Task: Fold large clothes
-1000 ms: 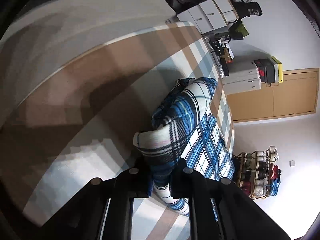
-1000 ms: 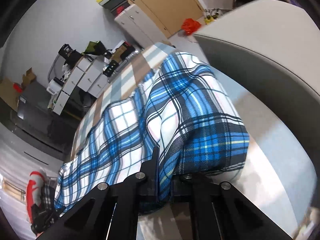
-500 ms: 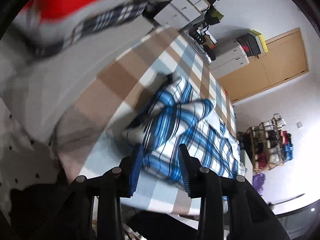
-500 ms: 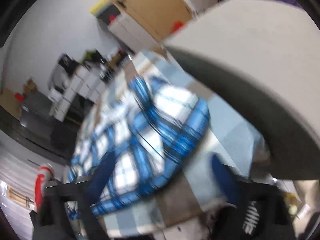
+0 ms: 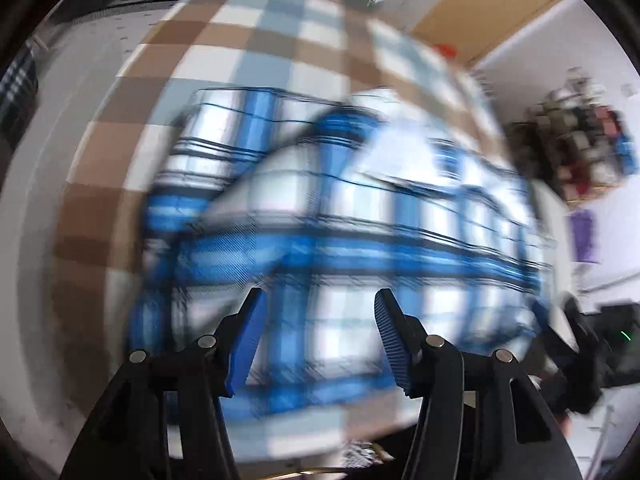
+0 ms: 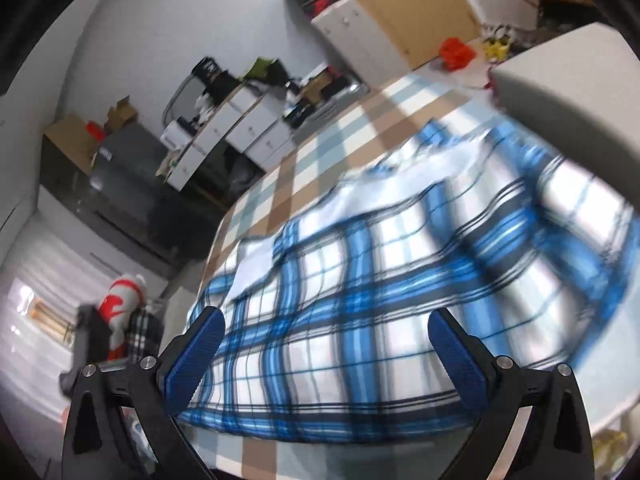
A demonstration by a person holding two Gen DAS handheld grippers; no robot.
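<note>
A blue, white and black plaid garment [image 6: 400,288] lies folded on a table under a brown, blue and white checked cloth [image 6: 320,152]. The left wrist view shows the garment [image 5: 340,220] blurred, spread across the checked cloth [image 5: 224,40]. My left gripper [image 5: 320,304] hovers above its near part; its jaws are opening and the pads touch no fabric. My right gripper [image 6: 324,320] stands wide open above the near edge of the garment, with nothing gripped.
White drawer units [image 6: 240,120] and a dark cabinet [image 6: 120,176] line the wall behind the table. A wooden door [image 6: 408,0], a red object on the floor [image 6: 456,52] and a shoe rack [image 5: 576,144] stand beyond. A person's red and plaid sleeve [image 6: 124,320] shows at left.
Both grippers let go of the plaid garment and opened. The fabric dropped flat onto the table. Both grippers pulled back and rose, and the left one rolled.
</note>
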